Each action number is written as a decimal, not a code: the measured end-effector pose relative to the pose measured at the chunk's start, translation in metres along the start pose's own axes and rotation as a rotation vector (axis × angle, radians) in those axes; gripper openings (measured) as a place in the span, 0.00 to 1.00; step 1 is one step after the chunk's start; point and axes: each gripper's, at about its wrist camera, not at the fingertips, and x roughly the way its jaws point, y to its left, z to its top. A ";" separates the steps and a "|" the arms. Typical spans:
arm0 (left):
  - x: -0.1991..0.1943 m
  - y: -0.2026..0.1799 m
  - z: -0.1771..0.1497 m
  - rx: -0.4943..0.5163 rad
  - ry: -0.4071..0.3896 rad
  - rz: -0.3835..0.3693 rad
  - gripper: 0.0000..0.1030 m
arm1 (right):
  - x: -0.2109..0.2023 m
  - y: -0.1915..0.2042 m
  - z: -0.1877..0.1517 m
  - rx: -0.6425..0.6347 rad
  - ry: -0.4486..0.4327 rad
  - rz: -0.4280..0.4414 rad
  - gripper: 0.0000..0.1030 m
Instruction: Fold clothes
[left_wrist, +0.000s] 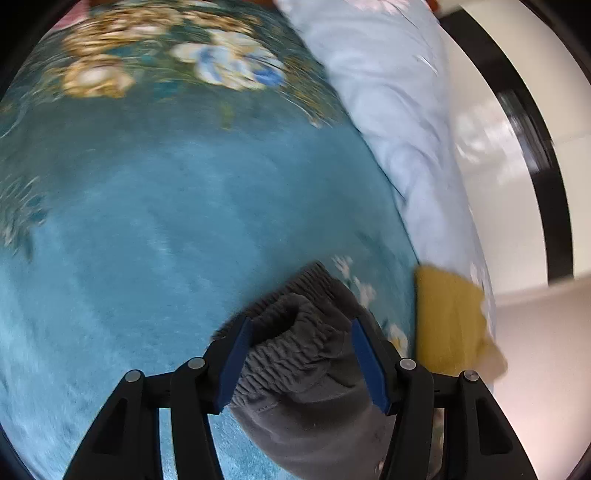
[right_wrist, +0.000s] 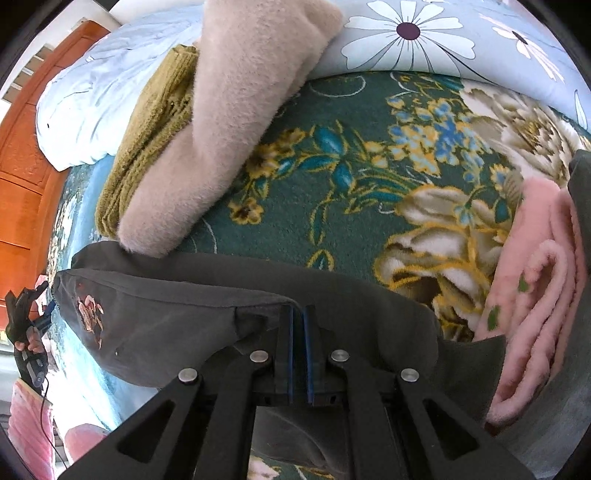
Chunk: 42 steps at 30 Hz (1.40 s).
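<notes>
On the bed, over a teal floral blanket (right_wrist: 351, 184): a grey garment (right_wrist: 166, 321), stretched sideways across the near part of the right wrist view, embroidered flower (right_wrist: 90, 314) towards its left end. Clenched on the upper edge of that garment, about midway along: the right tongs (right_wrist: 298, 308), pads nearly together with the cloth nipped between.

In the left wrist view, left tongs (left_wrist: 301, 325) released, jaws standing apart. Bunched between them, the gathered elastic band of the same grey garment (left_wrist: 306, 413); left pad brushing the cloth, not squeezing it. Much motion blur there, so fine detail lost.

Beyond the grey garment, lying on the blanket: a folded beige fluffy piece (right_wrist: 240, 110), resting partly on a mustard knit (right_wrist: 155, 122). At the right edge, a folded pink fleece (right_wrist: 535, 295). At the far side of the bed, a pale blue quilt (right_wrist: 406, 29) printed with white daisies.
</notes>
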 end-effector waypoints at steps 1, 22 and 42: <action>0.000 -0.002 0.000 0.034 0.018 -0.009 0.58 | 0.000 0.000 0.000 0.000 0.002 -0.002 0.04; 0.018 0.004 0.023 0.217 0.202 -0.188 0.51 | 0.005 -0.004 -0.002 0.052 0.045 -0.047 0.05; 0.025 0.009 0.018 0.332 0.256 -0.288 0.24 | 0.015 0.017 -0.001 0.077 0.082 -0.153 0.05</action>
